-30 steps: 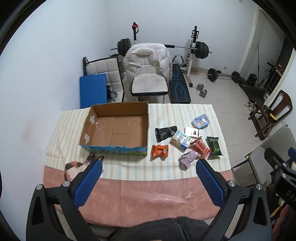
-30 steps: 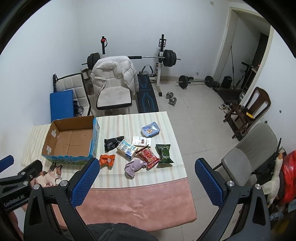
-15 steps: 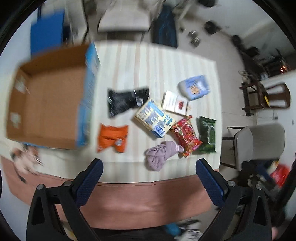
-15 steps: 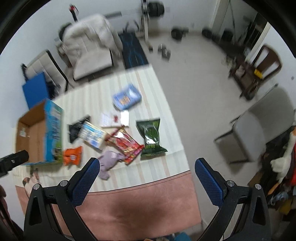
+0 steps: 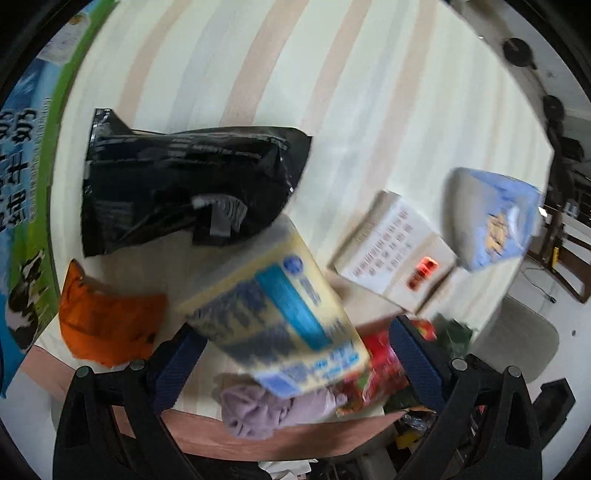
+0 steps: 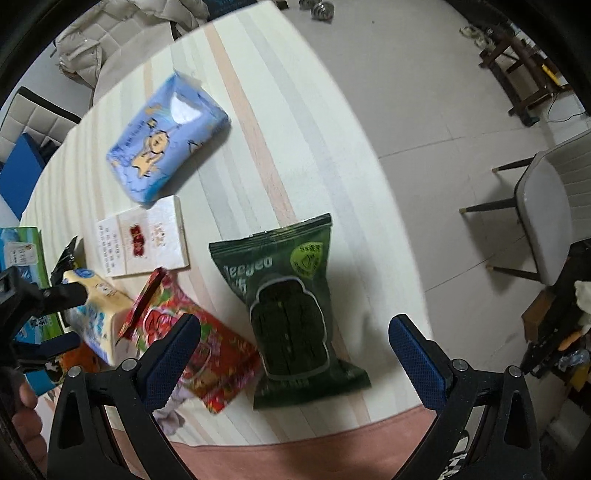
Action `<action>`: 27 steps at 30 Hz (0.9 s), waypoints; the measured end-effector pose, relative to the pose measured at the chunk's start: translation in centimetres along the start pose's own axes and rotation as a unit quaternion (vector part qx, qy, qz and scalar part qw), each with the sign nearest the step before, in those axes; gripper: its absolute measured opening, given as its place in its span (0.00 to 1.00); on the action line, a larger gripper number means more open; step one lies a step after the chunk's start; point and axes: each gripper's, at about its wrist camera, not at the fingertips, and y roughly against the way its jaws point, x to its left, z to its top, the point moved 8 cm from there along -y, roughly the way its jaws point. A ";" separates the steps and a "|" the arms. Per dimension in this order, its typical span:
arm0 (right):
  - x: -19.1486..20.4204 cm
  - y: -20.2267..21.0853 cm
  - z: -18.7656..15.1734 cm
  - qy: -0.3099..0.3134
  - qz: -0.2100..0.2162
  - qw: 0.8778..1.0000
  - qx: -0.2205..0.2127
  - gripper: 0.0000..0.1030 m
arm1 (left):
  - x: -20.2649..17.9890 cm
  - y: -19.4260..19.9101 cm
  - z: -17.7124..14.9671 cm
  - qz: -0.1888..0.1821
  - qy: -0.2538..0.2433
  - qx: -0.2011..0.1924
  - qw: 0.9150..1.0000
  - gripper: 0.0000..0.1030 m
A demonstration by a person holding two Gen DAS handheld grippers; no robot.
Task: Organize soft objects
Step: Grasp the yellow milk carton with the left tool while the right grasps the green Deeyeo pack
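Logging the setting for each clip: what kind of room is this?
Probably a room at home, used partly as a gym: a striped cloth-covered table with snack packs, a puffy jacket over a chair, and dumbbells on the tiled floor.

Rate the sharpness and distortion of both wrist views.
Left wrist view: heavy motion blur, worst on the yellow-blue carton; black bag somewhat clearer. Right wrist view: sharper, with legible print on the green packet. Both: strong fisheye curvature and dark corners.

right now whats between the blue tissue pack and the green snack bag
In the right wrist view, only bare striped tablecloth lies between the blue tissue pack and the green snack bag. The white booklet sits off to the side, not in that stretch.
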 end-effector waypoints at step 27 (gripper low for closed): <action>-0.8 -2.5 -3.7 0.023 -0.011 0.999 0.021 0.39 | 0.7 0.9 -6.5 0.201 -0.212 -0.134 0.947 0.62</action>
